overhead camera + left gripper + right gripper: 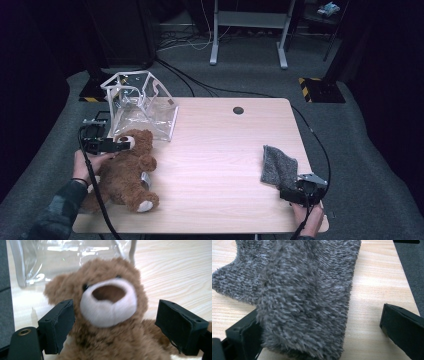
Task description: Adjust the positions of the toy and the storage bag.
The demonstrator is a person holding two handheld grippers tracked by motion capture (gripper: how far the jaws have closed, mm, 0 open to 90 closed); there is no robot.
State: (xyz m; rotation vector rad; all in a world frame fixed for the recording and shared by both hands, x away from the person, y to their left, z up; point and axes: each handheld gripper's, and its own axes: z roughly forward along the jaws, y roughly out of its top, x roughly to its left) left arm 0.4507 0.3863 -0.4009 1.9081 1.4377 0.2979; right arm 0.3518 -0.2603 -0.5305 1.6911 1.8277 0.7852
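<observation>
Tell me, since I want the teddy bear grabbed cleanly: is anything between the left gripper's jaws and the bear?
Nothing visible. The left gripper has its jaws open on either side of the teddy bear, bare gaps beside both pads. The clear plastic bag lies behind the bear.

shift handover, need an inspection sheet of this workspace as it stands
surface: light wooden table, round cable hole near the far edge
job's things: brown teddy bear lying at the near left; grey fuzzy cloth at the near right
clutter: clear plastic bag standing open behind the bear
grippers: left gripper open, pads either side of the bear's muzzle; right gripper open, cloth draped over one jaw
cables: black cable trailing from the left gripper; more on the floor
surroundings: grey carpet, metal desk legs beyond
</observation>
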